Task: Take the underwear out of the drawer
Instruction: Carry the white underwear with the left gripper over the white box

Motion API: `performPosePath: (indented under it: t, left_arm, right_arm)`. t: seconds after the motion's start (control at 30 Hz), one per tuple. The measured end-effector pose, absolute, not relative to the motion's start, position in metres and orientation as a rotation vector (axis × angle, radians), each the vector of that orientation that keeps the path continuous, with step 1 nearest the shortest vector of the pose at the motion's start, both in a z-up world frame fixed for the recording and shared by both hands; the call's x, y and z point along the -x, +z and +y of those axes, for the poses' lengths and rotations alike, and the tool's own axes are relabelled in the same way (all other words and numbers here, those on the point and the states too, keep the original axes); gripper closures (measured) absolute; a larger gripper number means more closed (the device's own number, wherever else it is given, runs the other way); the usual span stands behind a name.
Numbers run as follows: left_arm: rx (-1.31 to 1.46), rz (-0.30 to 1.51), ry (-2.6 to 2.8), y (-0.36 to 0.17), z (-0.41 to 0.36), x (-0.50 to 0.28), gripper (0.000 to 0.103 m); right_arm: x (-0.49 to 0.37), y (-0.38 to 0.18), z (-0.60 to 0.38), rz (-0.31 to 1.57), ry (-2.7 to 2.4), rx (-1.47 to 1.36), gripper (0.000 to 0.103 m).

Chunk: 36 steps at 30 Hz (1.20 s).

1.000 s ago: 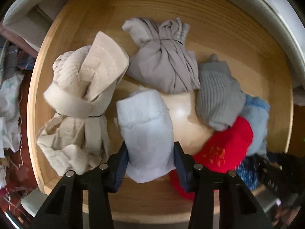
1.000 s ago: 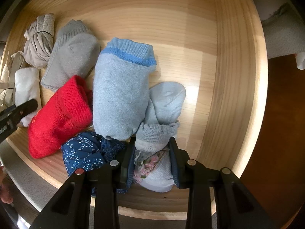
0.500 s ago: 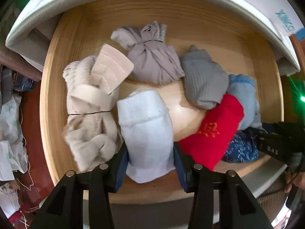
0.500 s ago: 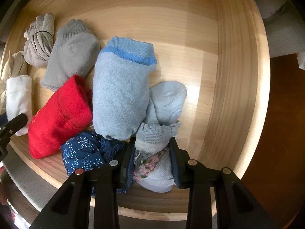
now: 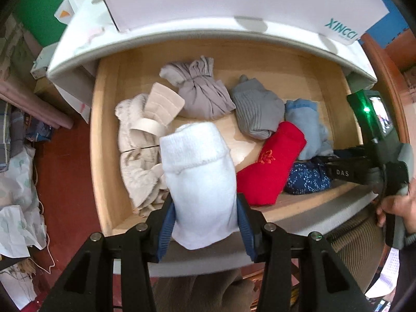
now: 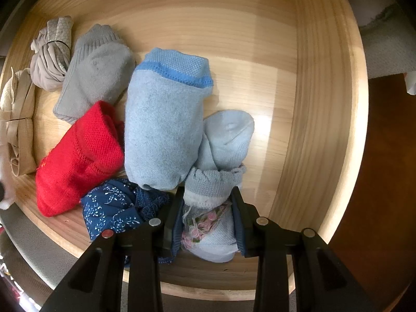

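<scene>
Two bundles are gripped at once, and only the left one has moved. Over the last second the left gripper (image 5: 205,223) has risen with the white rolled bundle (image 5: 200,179) clamped between its fingers, so the whole wooden drawer (image 5: 104,140) now shows beneath it along with the white cabinet top (image 5: 208,36) behind; earlier the bundle sat low among the other clothes. It now hangs clear over the front edge, beside the beige lace bundle (image 5: 140,153), with the taupe knotted bundle (image 5: 202,96), grey sock roll (image 5: 254,109) and red roll (image 5: 273,163) left lying on the drawer floor. That means one item is as good as out. Further right, the right gripper (image 6: 206,223) has not shifted: its fingers are closed on the pale blue sock bundle (image 6: 215,202) with a pink floral edge, which still rests near the drawer's front right, just beside the navy floral garment (image 6: 114,208). Whether that navy piece is the underwear proper is hard to tell from this angle.
</scene>
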State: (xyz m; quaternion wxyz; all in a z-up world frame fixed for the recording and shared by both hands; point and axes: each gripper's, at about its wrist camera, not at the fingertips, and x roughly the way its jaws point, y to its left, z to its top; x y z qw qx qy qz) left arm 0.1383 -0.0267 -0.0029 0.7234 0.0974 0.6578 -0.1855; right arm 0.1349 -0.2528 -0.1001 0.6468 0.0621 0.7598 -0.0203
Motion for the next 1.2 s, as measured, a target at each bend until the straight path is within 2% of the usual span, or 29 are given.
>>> performPosePath:
  t: [0.2, 0.5, 0.63, 0.9, 1.07, 1.2]
  left_arm:
    - [-0.221, 1.397, -0.409, 0.028, -0.015, -0.135, 0.058]
    - [-0.184, 1.259, -0.426, 0.109, 0.008, -0.138, 0.058]
    - [-0.146, 1.169, -0.427, 0.152, 0.013, -0.151, 0.058]
    - [-0.069, 1.051, -0.374, 0.203, 0.004, -0.202, 0.058]
    - [-0.081, 1.01, -0.336, 0.214, -0.01, -0.241, 0.057]
    - [-0.135, 1.026, -0.318, 0.201, -0.028, -0.269, 0.057]
  right_arm:
    - [-0.135, -0.102, -0.25, 1.733, -0.05, -0.13, 0.072]
    - [-0.135, -0.106, -0.244, 1.745, -0.062, -0.112, 0.072]
    - [-0.136, -0.108, -0.24, 1.754, -0.077, -0.111, 0.072]
    - [-0.136, -0.109, -0.239, 1.748, -0.085, -0.117, 0.072]
    - [-0.134, -0.11, -0.241, 1.749, -0.087, -0.121, 0.072]
    - [-0.133, -0.11, -0.243, 1.746, -0.087, -0.125, 0.072]
